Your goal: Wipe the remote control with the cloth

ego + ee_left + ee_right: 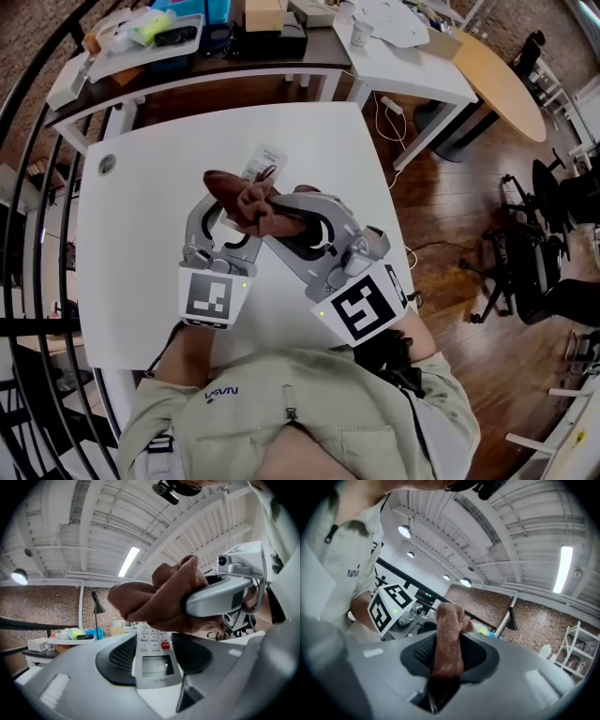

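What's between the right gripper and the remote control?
The cloth, clamped in the right gripper, lies over the remote control, as the left gripper view shows.

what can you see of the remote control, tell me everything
The remote control is a slim, pale grey handset, plastic by the look of it, with a small display window, rows of pale buttons beyond it and one red button. It is clamped between the jaws of the left tool, pointing away from it. A brown cloth covers its far end.
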`<state>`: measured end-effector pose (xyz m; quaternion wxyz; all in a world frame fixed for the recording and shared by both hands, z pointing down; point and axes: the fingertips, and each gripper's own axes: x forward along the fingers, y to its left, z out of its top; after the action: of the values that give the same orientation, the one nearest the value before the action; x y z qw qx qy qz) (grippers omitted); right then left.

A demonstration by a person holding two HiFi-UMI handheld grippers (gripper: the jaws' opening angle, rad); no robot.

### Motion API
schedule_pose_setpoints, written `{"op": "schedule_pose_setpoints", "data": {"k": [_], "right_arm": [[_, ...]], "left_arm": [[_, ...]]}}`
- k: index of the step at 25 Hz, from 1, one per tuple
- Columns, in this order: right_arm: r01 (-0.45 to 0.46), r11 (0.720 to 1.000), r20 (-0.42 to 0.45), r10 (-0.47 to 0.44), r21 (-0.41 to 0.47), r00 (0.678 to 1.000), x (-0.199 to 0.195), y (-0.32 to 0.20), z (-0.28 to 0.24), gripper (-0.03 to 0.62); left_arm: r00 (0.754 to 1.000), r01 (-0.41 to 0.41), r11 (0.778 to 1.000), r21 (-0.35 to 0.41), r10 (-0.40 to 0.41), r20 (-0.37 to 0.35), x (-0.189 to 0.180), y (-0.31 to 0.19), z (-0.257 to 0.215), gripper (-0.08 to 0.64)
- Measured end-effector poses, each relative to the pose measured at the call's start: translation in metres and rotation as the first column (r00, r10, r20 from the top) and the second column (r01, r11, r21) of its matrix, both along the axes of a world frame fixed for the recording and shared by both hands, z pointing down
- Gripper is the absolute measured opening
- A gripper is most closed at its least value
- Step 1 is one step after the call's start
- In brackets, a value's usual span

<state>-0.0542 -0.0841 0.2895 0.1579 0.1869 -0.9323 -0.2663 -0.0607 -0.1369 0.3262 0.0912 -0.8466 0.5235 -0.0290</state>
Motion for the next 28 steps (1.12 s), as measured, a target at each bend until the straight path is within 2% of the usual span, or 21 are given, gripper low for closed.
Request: {"op": "schedule_pose_setpoints", "data": {"k": [3, 6, 8, 11, 15, 18, 21, 26, 28], "right_arm": [[-0.088, 0.996, 0.128, 0.084, 0.025, 0.988, 0.017, -0.013, -0.019, 0.106], [-0.192, 0.981, 0.279, 0.177, 0.026, 0.944, 0.035, -0.029, -0.039, 0.106], [-0.238, 0.971, 0.357, 0.216, 0.019, 0.909, 0.046, -0.038, -0.051, 0.106], [-0.281, 0.96, 0.424, 0.25, 0.01, 0.87, 0.058, -0.048, -0.06, 0.107], [-0.289, 0.957, 0.482, 0.257, -0.007, 0.837, 0.064, -0.056, -0.064, 0.107], [-0.263, 0.965, 0.492, 0.238, -0.02, 0.837, 0.059, -0.058, -0.061, 0.107], [-0.219, 0.975, 0.482, 0.204, -0.026, 0.852, 0.048, -0.056, -0.053, 0.107], [-0.159, 0.985, 0.461, 0.17, -0.063, 0.871, 0.034, -0.055, -0.037, 0.107], [-0.132, 0.988, 0.456, 0.154, -0.08, 0.876, 0.03, -0.055, -0.032, 0.107]], "left_arm": [[0.993, -0.03, 0.998, -0.046, 0.024, -0.112, -0.005, 0.001, -0.005, 0.242], [0.989, -0.067, 0.997, -0.037, 0.062, -0.132, -0.01, 0.005, -0.006, 0.242], [0.981, -0.096, 0.995, -0.034, 0.089, -0.171, -0.01, 0.009, -0.011, 0.242], [0.955, -0.149, 0.988, -0.029, 0.136, -0.264, -0.008, 0.014, -0.023, 0.242], [0.91, -0.222, 0.975, -0.016, 0.201, -0.362, -0.007, 0.019, -0.034, 0.242], [0.88, -0.258, 0.966, -0.019, 0.227, -0.418, -0.008, 0.019, -0.037, 0.243], [0.852, -0.284, 0.958, -0.027, 0.24, -0.465, -0.01, 0.015, -0.036, 0.243], [0.833, -0.292, 0.955, -0.048, 0.229, -0.503, -0.016, 0.005, -0.03, 0.244], [0.818, -0.301, 0.952, -0.055, 0.228, -0.528, -0.019, 0.001, -0.029, 0.244]]}}
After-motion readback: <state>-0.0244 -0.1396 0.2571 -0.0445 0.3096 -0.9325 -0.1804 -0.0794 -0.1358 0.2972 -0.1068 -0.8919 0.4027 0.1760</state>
